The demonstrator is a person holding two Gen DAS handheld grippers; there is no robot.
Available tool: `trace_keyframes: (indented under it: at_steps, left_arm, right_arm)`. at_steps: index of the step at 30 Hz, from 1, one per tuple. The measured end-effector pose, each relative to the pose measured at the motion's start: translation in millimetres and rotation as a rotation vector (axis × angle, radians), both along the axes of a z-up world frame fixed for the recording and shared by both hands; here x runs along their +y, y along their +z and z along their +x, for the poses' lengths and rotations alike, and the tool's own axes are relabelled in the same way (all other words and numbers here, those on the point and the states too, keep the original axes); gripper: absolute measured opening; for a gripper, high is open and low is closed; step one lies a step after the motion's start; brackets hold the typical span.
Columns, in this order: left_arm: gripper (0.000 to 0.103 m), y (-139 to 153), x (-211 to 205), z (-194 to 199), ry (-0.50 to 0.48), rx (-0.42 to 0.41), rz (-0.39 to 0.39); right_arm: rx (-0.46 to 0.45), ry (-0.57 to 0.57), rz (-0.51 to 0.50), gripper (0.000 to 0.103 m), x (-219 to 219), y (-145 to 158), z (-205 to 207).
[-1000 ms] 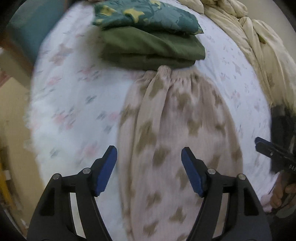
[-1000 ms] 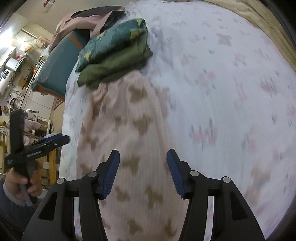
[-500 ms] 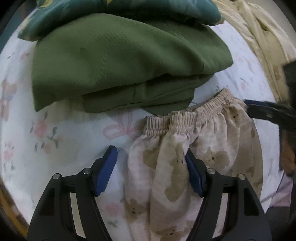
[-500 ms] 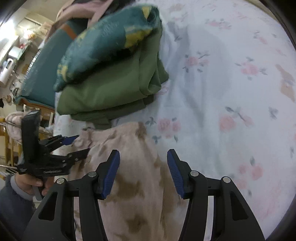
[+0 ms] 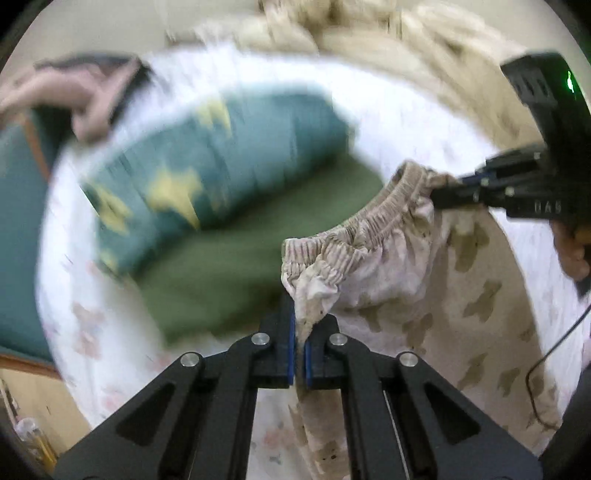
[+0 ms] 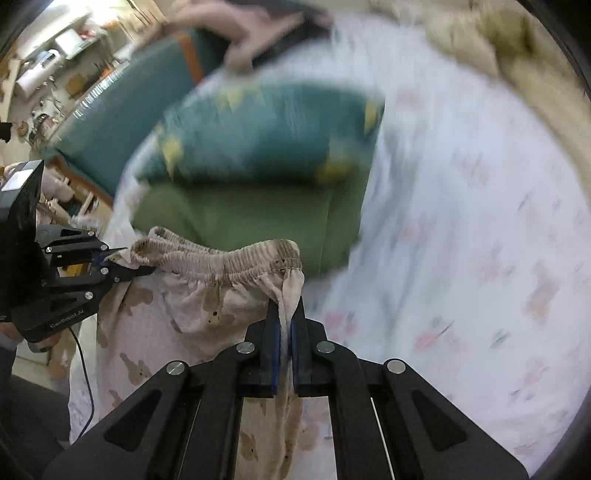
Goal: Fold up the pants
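White bedding with a faint pink floral print (image 5: 417, 122) fills both wrist views, blurred by motion. In the right wrist view, the far left edge shows a cluttered room with shelves, and a teal cushion (image 6: 122, 110) sits at upper left. Next to it, toward the centre, lies a folded stack: a teal garment with yellow shapes (image 5: 207, 158) on top of a plain green one (image 5: 236, 258). A rumpled cream blanket (image 5: 369, 29) runs along the top and right of the left wrist view.

The pants (image 5: 436, 295), pale with brown bear shapes, lie just below and right of that stack, waistband toward it. Its elastic waistband (image 5: 373, 218) is lifted and strung between the two tools. The left gripper (image 5: 300, 332) has its jaws pinched together on one waistband corner at lower centre of its own view; both sets of jaws have just been closing, with cloth between them. The right gripper (image 6: 284, 325) is likewise clamped on the other corner, at lower centre of its view, and shows at right in the left view.

The fabric looks thin, light and limp; it sags between the grips and will drape rather than hold shape. The gathered elastic gives the firmest hold, so the two corners seem the right places. The quilted bedding is soft and could drag the cloth when the pants are laid over.
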State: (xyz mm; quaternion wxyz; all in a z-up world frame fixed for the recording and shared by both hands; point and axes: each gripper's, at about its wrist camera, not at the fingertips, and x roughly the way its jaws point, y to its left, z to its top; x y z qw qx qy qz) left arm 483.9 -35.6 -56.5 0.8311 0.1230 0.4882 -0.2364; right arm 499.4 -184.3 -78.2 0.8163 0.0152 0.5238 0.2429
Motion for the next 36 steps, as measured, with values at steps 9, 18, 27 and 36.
trace_keyframes:
  at_steps: [9,18,27,36]
  left_arm:
    - [0.002,39.9,-0.9,-79.0,-0.126,-0.12,-0.012]
    - [0.003,57.5,-9.3,-193.5,-0.23,-0.162,0.063]
    - [0.006,10.2,-8.8,-305.0,-0.25,0.041,0.107]
    - [0.03,-45.4,0.4,-354.5,-0.231,0.38,0.206]
  right_arm:
    - [-0.103,0.114,-0.006,0.003,-9.3,47.9,-72.6]
    - [-0.123,0.158,-0.007,0.003,-14.9,67.7,-187.4]
    - [-0.023,0.134,-0.038,0.004,-1.8,14.8,-315.2]
    - [0.22,0.198,-0.155,0.031,4.0,-52.5,-391.6]
